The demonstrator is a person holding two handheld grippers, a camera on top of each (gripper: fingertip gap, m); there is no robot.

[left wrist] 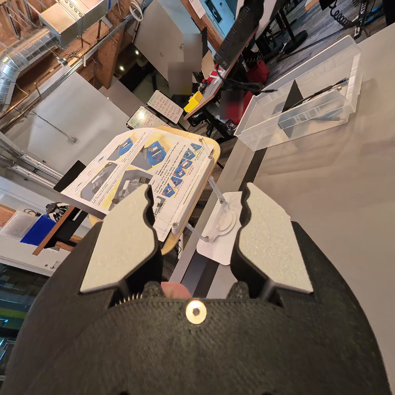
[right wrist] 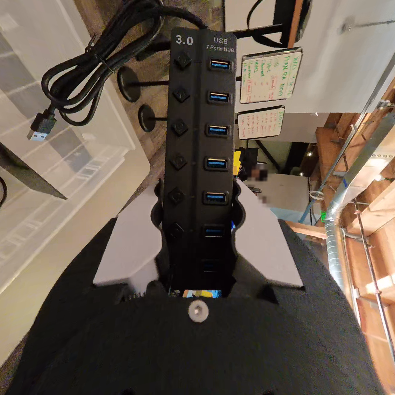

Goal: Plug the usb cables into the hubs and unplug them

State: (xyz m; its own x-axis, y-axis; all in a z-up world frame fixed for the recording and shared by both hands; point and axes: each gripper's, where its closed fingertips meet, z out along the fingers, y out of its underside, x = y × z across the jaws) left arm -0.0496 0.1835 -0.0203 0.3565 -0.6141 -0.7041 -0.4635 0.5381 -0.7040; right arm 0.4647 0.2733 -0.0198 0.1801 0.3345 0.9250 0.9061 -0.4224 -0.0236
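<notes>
The long black plastic seven-port hub [right wrist: 198, 149] is up off the tabletop, clamped at its lower end in the right gripper [right wrist: 197, 215]. It's rigid and probably light, so gripping the bare side edges should work. Its bundled black cable [right wrist: 85, 70] hangs floppy, with the plug [right wrist: 40, 128] loose. The left gripper [left wrist: 197, 205] is spread wide and empty, near the clear plastic bin [left wrist: 303, 119]; I think more cables lie inside.

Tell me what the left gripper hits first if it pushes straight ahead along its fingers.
Probably the white stand holding the instruction sheet at the table's edge: it lies directly between the open left gripper fingertips. Depth is unclear; nothing nearer shows in that line.
</notes>
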